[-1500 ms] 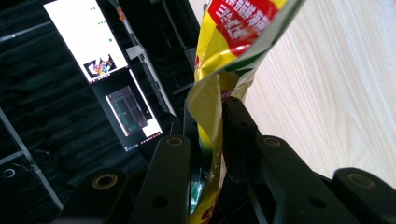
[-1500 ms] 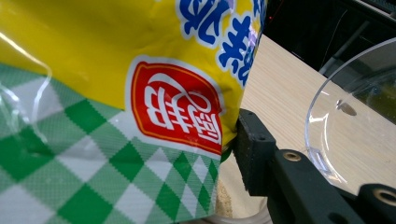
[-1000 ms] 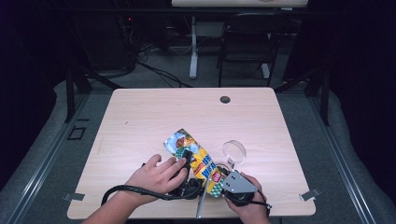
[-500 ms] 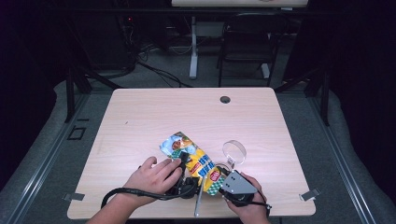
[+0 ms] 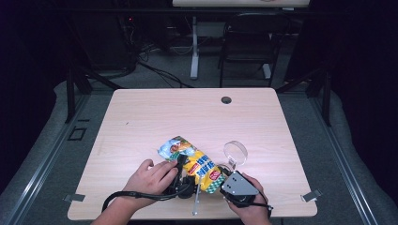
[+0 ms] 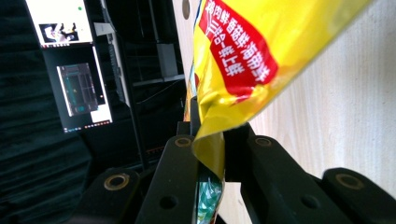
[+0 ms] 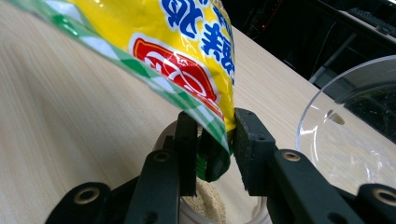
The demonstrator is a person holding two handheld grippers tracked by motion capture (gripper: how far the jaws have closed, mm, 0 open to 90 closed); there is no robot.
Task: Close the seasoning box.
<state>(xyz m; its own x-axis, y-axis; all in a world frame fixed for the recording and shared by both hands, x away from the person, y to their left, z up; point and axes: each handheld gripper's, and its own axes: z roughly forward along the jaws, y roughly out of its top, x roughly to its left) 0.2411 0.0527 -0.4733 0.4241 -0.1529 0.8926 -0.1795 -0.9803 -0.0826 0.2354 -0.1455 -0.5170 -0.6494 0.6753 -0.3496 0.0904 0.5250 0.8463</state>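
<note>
— Since the earlier frame your left hand has drawn the snack bag (image 5: 193, 162) a little toward you, and your left gripper (image 6: 208, 154) has just been closing its jaws on the bag's edge.

— Where does the bag lie?

— Near the front of the table (image 5: 141, 117), stretched between your two grippers, with the clear bowl (image 5: 235, 152) just beside it.

— And your right gripper (image 7: 215, 142)?

— Your right jaws pinch the bag's green-checked corner over a small cup of grains (image 7: 210, 203).
</note>
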